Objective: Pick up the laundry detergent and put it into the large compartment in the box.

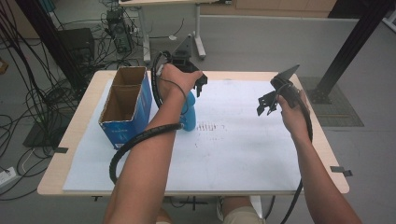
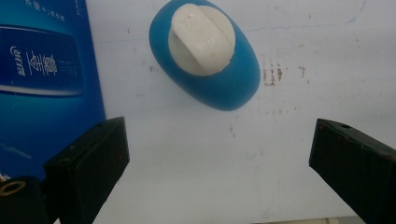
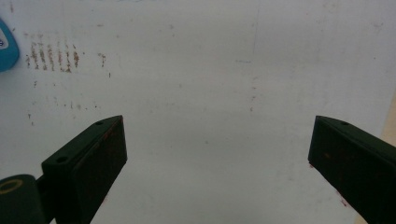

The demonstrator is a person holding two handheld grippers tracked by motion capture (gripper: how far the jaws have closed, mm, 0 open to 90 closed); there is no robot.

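A blue bottle with a white cap (image 2: 205, 51) stands upright on the white sheet, seen from straight above in the left gripper view. In the high view the blue bottle (image 1: 189, 114) stands just right of the blue cardboard box (image 1: 125, 105), partly behind the left forearm. My left gripper (image 1: 200, 85) hovers above the bottle, open, with nothing between its jaws (image 2: 219, 158). My right gripper (image 1: 265, 105) hangs open over the right part of the sheet, holding nothing (image 3: 217, 154). A sliver of the bottle (image 3: 7, 44) shows at the left edge of the right gripper view.
The open-topped blue box (image 2: 44, 79) has two compartments and stands at the table's left. Brown smudges (image 1: 210, 127) mark the white sheet (image 1: 243, 154) near the bottle. Beyond the table are cables, a desk leg and a black frame post (image 1: 348, 51).
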